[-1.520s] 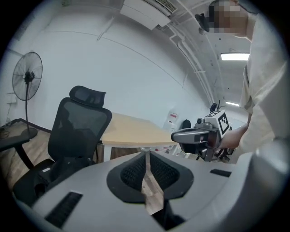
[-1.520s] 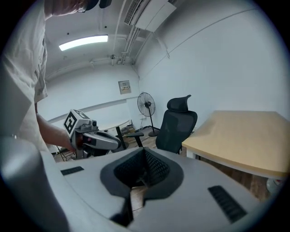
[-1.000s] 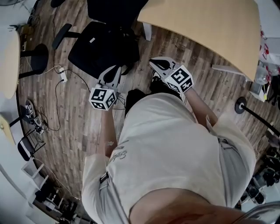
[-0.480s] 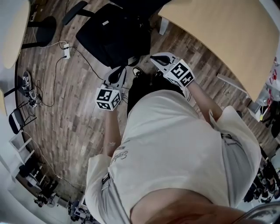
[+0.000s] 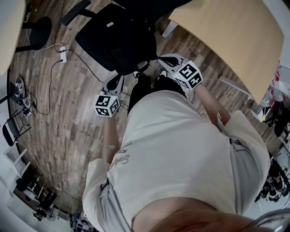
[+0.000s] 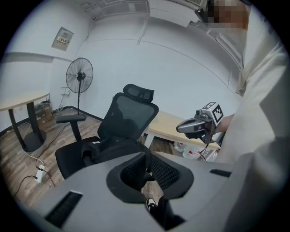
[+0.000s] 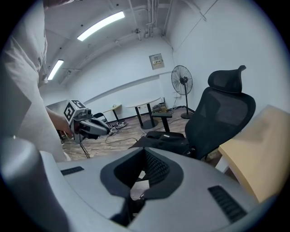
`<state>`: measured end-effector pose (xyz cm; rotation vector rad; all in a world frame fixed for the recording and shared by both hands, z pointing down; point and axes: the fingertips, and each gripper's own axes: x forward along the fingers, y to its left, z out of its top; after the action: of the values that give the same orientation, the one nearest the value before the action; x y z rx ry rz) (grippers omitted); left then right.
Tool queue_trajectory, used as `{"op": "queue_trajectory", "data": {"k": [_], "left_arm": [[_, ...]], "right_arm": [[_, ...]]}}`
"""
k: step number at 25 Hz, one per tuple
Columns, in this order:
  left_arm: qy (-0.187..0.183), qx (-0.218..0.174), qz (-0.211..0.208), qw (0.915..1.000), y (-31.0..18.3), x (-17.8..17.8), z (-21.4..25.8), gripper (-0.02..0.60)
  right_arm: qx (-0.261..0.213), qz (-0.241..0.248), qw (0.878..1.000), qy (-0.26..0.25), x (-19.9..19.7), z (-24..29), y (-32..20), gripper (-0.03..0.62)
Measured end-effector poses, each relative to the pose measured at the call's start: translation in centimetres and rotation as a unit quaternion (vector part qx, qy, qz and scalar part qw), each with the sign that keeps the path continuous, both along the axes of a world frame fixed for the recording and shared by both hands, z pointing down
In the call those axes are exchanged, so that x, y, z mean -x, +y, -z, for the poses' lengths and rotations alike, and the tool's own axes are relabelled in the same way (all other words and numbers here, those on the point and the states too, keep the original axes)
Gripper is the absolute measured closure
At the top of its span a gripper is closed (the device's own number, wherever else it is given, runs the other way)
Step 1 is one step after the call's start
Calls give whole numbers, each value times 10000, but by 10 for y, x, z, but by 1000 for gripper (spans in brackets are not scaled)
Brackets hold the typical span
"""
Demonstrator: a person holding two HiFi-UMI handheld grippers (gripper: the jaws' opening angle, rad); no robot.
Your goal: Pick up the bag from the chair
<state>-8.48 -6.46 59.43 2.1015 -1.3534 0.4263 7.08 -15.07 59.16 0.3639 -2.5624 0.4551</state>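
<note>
- Risk no. 1: reaching bag (image 5: 124, 43) w/ pads closed. Would only shove fabric across seat, maybe off front edge, instead of gripping.
- Black bag on black chair (image 6: 131, 113), slumped flat, no strap or handle plainly visible. Easy to pinch one loose fold & lose it on lifting.
- Could also clip armrest (image 5: 74, 11) or seat rim on way in. Swivel office type by look, so any knock may turn or roll it away.
- Desk (image 5: 226, 31) close on right; cable & power strip (image 5: 62, 55) on floor to left. Snag or trip hazards if stepping nearer.
- Jaws, left gripper (image 5: 117, 78): shut tight, pads together, nothing between. Aimed fwd & down toward chair, short of seat, touching nothing.
- Jaws, right gripper (image 5: 161, 59): likewise fully closed & empty. Near seat's front edge, no contact w/ bag.
- Bag location: lying on chair seat, ahead of both grippers, in front of backrest; just beyond closed tips in both gripper views.
- Next, by judgement: opening both wide before closing in, then going for a firm bunch of fabric or a strap if found.
</note>
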Motion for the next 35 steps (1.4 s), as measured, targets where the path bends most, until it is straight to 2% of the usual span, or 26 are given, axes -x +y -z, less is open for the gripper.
{"op": "queue_trajectory", "data": {"k": [5, 8, 11, 15, 18, 21, 23, 24, 27, 30, 35], "left_arm": [[-51, 90, -586, 9982, -4, 15, -24, 541], [275, 157, -847, 9959, -8, 21, -33, 541], [531, 279, -985, 9933, -8, 21, -40, 541], [422, 484, -1136, 9915, -8, 22, -56, 541], [522, 675, -1027, 9910, -6, 21, -67, 541], [530, 892, -923, 9903, -2, 18, -74, 530], [480, 1062, -830, 9897, 0, 18, -80, 457], [455, 1145, -787, 9893, 1, 19, -84, 441], [384, 1364, -720, 9873, 4, 21, -96, 434], [354, 1558, -757, 9842, 8, 17, -111, 433], [419, 1862, -891, 9776, 12, 11, -131, 433]], "right_arm": [[73, -246, 9991, 324, 10, -26, -10, 600], [81, -387, 9979, 510, 16, -42, -12, 599], [213, -484, 9965, 642, 19, -54, -10, 582], [360, -588, 9937, 881, 12, -72, -12, 590], [457, -586, 9925, 972, 4, -85, -16, 599], [662, -461, 9903, 1128, -8, -110, -14, 599], [781, -252, 9886, 1259, -16, -129, -9, 584], [805, -116, 9880, 1312, -17, -138, -7, 558], [885, 183, 9872, 1315, -16, -161, -5, 508], [1179, 245, 9850, 1239, -15, -182, -7, 462], [1395, 679, 9789, 1333, -6, -213, -2, 459]]}}
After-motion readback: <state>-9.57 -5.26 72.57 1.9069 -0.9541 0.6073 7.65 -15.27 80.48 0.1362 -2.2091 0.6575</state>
